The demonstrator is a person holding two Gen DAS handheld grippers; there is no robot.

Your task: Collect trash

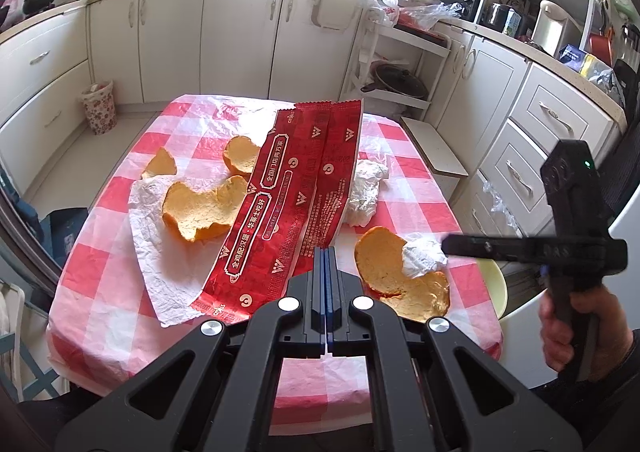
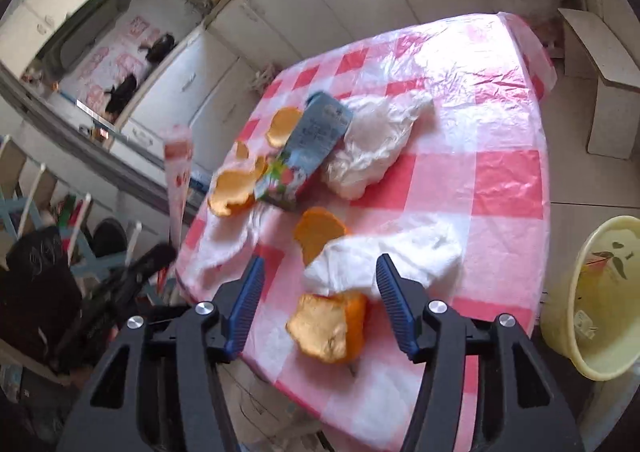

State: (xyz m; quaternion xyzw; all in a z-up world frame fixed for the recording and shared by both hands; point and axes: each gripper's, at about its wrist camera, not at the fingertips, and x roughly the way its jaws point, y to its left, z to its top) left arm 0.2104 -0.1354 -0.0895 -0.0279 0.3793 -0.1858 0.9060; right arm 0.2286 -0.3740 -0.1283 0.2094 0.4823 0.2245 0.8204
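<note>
My left gripper [image 1: 326, 252] is shut on the near end of a long red food wrapper [image 1: 292, 195], held up over the table; the wrapper shows thin and pale at the left of the right wrist view [image 2: 178, 171]. My right gripper [image 2: 320, 272] is open, above a crumpled white tissue [image 2: 384, 260] and an orange peel [image 2: 328, 326] near the table edge. More orange peels [image 1: 200, 211] lie on white paper [image 1: 160, 276]. A blue carton [image 2: 308, 155] and a crumpled clear bag [image 2: 372, 147] lie mid-table.
The table has a red-and-white checked plastic cover [image 2: 500, 179]. A yellow bin [image 2: 596, 300] stands on the floor to the table's right. A floral bin [image 1: 100, 107] stands by the far cabinets. Kitchen cabinets surround the table; a stool [image 1: 436, 147] stands beyond it.
</note>
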